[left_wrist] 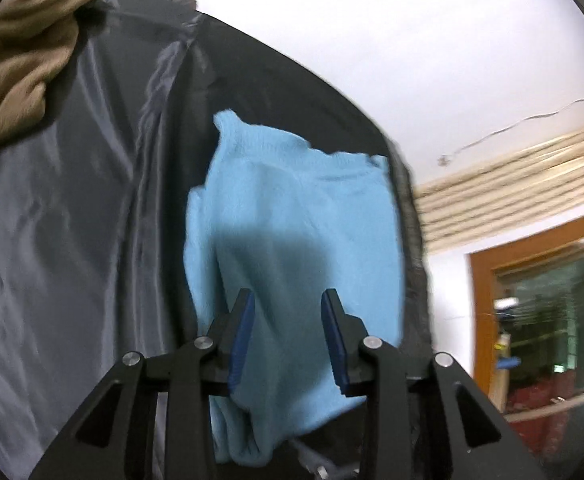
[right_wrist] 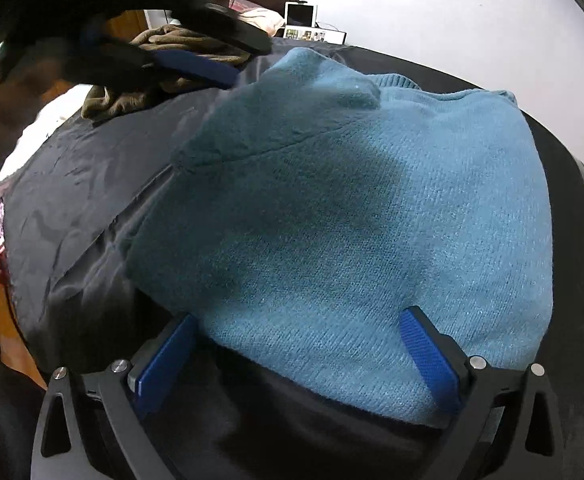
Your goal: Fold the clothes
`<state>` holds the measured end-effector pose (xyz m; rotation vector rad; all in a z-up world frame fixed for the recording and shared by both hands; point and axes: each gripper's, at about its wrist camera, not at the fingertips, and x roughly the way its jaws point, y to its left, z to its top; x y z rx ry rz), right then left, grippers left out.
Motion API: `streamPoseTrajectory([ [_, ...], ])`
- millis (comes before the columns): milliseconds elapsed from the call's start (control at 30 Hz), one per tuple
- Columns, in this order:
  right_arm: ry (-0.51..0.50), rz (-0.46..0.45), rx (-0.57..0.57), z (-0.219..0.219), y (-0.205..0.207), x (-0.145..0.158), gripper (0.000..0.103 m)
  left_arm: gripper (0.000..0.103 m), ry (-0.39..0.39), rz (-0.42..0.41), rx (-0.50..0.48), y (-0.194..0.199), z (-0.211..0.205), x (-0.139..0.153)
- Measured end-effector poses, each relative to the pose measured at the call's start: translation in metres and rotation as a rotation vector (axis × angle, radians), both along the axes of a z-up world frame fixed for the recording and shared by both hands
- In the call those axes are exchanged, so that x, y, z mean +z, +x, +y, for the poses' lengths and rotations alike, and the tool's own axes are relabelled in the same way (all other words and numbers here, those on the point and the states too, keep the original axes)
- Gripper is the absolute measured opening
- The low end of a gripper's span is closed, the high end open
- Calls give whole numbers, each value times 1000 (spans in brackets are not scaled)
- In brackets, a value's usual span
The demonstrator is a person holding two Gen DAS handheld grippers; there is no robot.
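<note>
With both tongs empty, one blue sweater [right_wrist: 352, 220] ahead of wide-open right tongs [right_wrist: 304, 360], left tongs [left_wrist: 287, 336] part-open above it, one brown garment [left_wrist: 23, 52] beyond.

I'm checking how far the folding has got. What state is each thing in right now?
Light blue knitted sweater: folded into a compact bundle, lying flat on the dark cloth.
Dark shiny cloth covering the surface: spread out, wrinkled.
Brown fleece garment: crumpled in a heap, unfolded.
Left gripper: open, nothing between its pads.
Right gripper: wide open over the sweater's near edge, not gripping.
</note>
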<state>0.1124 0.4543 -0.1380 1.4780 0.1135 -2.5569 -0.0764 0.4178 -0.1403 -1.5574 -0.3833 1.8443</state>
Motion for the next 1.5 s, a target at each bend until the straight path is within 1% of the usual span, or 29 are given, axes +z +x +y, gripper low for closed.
streamPoseTrajectory([
  [100, -1, 6, 1, 2, 4, 0, 103, 38, -122, -55, 58, -11, 4, -19],
  [133, -3, 8, 2, 3, 5, 1, 103, 39, -144, -73, 70, -13, 3, -25],
  [200, -4, 13, 6, 5, 8, 1, 103, 47, -161, -96, 76, -13, 0, -36],
  [300, -3, 17, 12, 8, 12, 1, 103, 54, -172, -89, 71, -9, -6, -42],
  [367, -4, 18, 14, 10, 14, 2, 103, 55, -172, -83, 69, -7, -10, -45],
  [433, -2, 17, 18, 11, 16, 2, 103, 55, -175, -61, 56, -3, -13, -45],
  [567, -2, 16, 27, 14, 21, 3, 103, 55, -169, -33, 48, 6, -20, -45],
  [667, -4, 16, 31, 18, 26, 4, 103, 56, -165, -27, 35, 12, -24, -45],
  [733, -1, 17, 32, 19, 28, 4, 103, 56, -129, -38, 23, 3, -25, -44],
  [833, 5, 18, 31, 21, 32, 5, 103, 56, -78, -79, 23, 6, -36, -48],
  [933, 12, 19, 28, 23, 37, 5, 103, 56, -77, -70, 13, 13, -41, -44],
  [1033, 14, 20, 27, 25, 41, 6, 103, 57, -56, -73, -7, 19, -40, -39],
  [1067, 15, 21, 27, 26, 43, 6, 103, 60, -46, -76, -13, 20, -39, -37],
  [1100, 17, 21, 27, 27, 45, 7, 103, 67, -35, -80, -19, 22, -38, -37],
  [1133, 18, 22, 27, 27, 46, 7, 103, 70, -24, -84, -24, 23, -37, -36],
  [1167, 18, 23, 27, 28, 48, 7, 103, 76, -21, -87, -27, 24, -36, -36],
  [1333, 16, 30, 31, 32, 58, 8, 103, 79, -39, -108, -32, 25, -32, -42],
  [1500, 11, 36, 37, 37, 69, 10, 103, 83, -13, -121, -40, 28, -41, -42],
])
